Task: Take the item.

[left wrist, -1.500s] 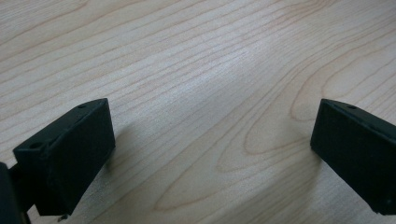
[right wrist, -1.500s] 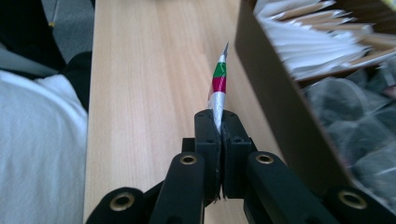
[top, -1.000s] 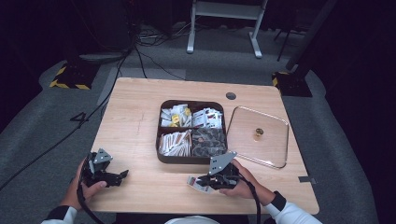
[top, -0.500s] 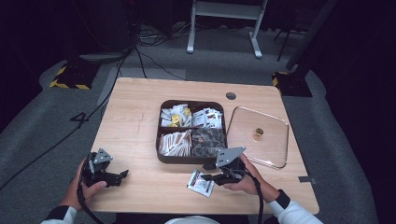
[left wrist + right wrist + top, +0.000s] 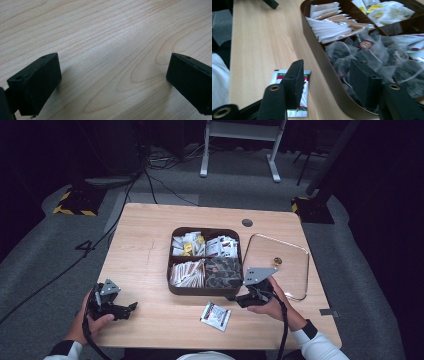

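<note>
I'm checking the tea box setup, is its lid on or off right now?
Off. The glass lid lies flat on the table right of the open box, whose compartments show their packets.

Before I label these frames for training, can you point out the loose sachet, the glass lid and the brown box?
loose sachet (image 5: 216,315), high view, middle of its white face.
glass lid (image 5: 287,251), high view, clear pane near its far edge.
brown box (image 5: 200,290), high view, near outer wall.

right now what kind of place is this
Probably a recording studio or lab set-up: a lone wooden table on grey carpet, cables trailing across the floor, black surroundings, and yellow-black hazard tape on equipment bases.
</note>
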Motion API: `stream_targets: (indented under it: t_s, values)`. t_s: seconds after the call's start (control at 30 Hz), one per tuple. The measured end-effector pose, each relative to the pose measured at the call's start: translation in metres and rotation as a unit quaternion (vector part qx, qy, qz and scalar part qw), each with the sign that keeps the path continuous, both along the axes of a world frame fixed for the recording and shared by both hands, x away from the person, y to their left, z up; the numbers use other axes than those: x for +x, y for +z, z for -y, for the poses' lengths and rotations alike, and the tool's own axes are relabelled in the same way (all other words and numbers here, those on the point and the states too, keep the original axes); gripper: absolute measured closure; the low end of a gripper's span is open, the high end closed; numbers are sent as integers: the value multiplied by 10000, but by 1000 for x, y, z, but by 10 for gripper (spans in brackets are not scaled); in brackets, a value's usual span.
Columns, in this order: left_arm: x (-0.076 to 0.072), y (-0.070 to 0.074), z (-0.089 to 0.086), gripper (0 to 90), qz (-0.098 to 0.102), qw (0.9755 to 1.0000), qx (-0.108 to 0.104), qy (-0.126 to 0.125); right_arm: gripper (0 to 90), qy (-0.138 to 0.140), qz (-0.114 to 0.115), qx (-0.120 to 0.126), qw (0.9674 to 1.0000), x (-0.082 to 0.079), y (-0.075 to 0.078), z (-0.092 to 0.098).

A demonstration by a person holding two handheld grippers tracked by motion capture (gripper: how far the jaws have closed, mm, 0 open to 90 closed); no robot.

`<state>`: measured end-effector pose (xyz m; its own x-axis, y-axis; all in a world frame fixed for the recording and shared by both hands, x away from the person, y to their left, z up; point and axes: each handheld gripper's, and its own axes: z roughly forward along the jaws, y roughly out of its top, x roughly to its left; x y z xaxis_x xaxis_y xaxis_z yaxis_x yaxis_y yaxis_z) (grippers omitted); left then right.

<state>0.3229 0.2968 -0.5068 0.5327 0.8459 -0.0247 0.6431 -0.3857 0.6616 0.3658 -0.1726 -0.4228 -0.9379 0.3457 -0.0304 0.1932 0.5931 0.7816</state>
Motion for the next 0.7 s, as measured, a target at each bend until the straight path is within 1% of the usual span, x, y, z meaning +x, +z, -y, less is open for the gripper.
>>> stream_targets:
  t_s: [0.07, 0.1, 0.17, 0.3, 0.33, 0.43, 0.5, 0.57, 0.6, 0.7]
  values:
    - [0, 0, 0, 0, -2, 10000, 3, 2, 442, -43, 14, -10, 10000, 1, 1, 2]
    - [0, 0, 0, 0, -1, 10000, 2, 2, 418, -131, 56, 3, 9999, 4, 2, 6]
    - [0, 0, 0, 0, 0, 10000, 0, 0, 401, -205, 81, -10, 9998, 6, 3, 9]
    - [0, 0, 0, 0, -4, 10000, 3, 0, 388, -326, 151, -54, 9993, 11, 6, 16]
    - [0, 0, 0, 0, -4, 10000, 3, -1, 386, -392, 177, -55, 9991, 14, 6, 18]
    - [0, 0, 0, 0, -4, 10000, 3, -1, 381, -465, 184, -83, 9987, 18, 5, 22]
    - [0, 0, 0, 0, -1, 10000, 2, 1, 369, -596, 203, -110, 9980, 22, 5, 28]
    - [0, 0, 0, 0, -5, 10000, 3, -1, 368, -627, 219, -107, 9977, 24, 5, 30]
    - [0, 0, 0, 0, -5, 10000, 4, -2, 364, -699, 252, -97, 9972, 27, 7, 35]
    - [0, 0, 0, 0, -5, 10000, 2, -1, 362, -750, 233, -36, 9969, 30, 8, 40]
